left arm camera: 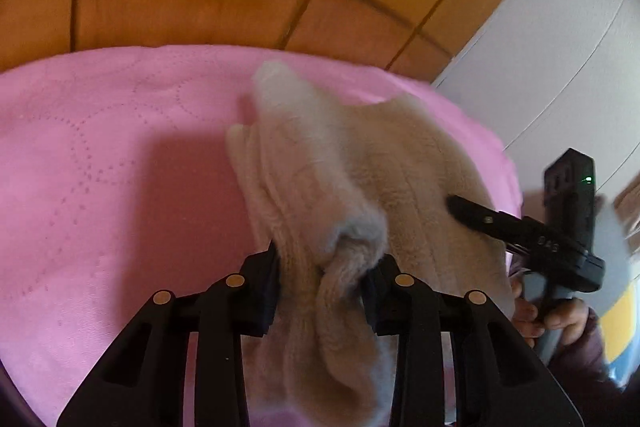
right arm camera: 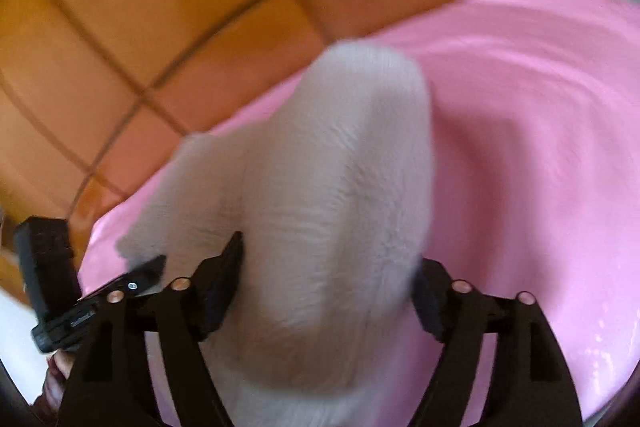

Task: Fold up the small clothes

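The left gripper is clamped on a bunched fold of the beige fuzzy garment, its two black pads pressing the fabric from both sides so that a gathered roll passes between them. The right gripper has the same garment between its fingers, which stand wide apart; the cloth fills the gap and touches both pads, but motion blur leaves it unclear whether they press on it. In the left wrist view one finger of the right gripper lies across the garment's right side, with a hand on its handle. The garment is raised over a pink quilted cover, part of it draping onto the cover. Beyond the cover lies an orange tiled floor, and a white wall rises on the right.
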Motion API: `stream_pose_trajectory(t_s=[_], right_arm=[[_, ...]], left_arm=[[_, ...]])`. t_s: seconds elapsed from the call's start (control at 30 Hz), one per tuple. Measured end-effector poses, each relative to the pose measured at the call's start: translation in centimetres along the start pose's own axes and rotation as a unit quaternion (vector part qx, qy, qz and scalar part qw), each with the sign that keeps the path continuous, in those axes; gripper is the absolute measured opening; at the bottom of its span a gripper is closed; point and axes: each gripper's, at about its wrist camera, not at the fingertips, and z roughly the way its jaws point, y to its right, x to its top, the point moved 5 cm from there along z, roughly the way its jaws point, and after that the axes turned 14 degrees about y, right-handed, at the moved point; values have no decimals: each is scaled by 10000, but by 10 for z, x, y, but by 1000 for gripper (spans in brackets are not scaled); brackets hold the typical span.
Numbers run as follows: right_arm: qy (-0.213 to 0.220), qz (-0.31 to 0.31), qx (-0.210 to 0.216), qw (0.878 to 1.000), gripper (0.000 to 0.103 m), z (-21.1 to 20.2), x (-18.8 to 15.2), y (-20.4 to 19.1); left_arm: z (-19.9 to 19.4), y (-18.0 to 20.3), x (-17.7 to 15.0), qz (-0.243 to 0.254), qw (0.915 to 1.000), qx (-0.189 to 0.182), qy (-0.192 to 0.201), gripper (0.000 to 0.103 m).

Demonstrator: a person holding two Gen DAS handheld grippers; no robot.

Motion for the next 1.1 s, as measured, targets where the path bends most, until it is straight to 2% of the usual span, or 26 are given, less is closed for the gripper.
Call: stream_pose_trajectory(t_s=[0.1,0.13,0.17,0.2,0.27,0.37,0.43,0.53,0.6,0.8,0.9,0.93,0.97,1.07,1.1], right_arm=[[449,-283,-188,9984,74,-30,-1,-6],[557,-433,-208,9973,64,-40,-2,-14],[689,-651,-244,9952,57,-50,-6,-24],[780,-829,-261,9932,56,-56,-10,-34],[875,-1176,-247,9889,43,-65,-21,-59],[574,-1335,-128,9893,40,-59,-47,-66],[440,-1537,-273,9868,40,-42,-59,-72],[686,-1893,-626,9775,41,-31,-68,-73],[724,-1769,-758,9786,41,-32,-67,-73],[737,-1845,-1051,9744,51,-36,-70,-88],[688,-1679,-1168,9764,69,-44,-69,-85],[663,-1517,-1214,9787,79,-47,-68,-83],[639,-1319,-1193,9820,84,-50,-68,-79],[625,-1143,-1284,9831,84,-55,-67,-77],[655,-1131,-1338,9824,85,-60,-68,-78]], left_arm=[[-8,9,2,359,9982,432,204,38],[-14,12,1,453,9972,528,291,38],[-18,16,3,582,9953,652,408,38],[-18,11,9,694,9933,772,512,38],[-21,11,6,799,9902,987,582,38],[-6,-1,-1,929,9847,1407,432,38],[-2,-14,-4,1183,9776,1672,489,38],[-3,-27,-2,658,9849,1529,478,40],[-13,-29,-4,629,9821,1696,529,58],[-41,-19,-9,449,9780,1914,693,61],[-56,-14,-12,515,9728,2092,847,67],[-64,-12,-13,545,9715,2119,912,68],[-70,-10,-14,572,9703,2141,968,68],[-86,-8,-15,627,9677,2169,1120,68],[-91,-6,-16,664,9667,2176,1175,71]])
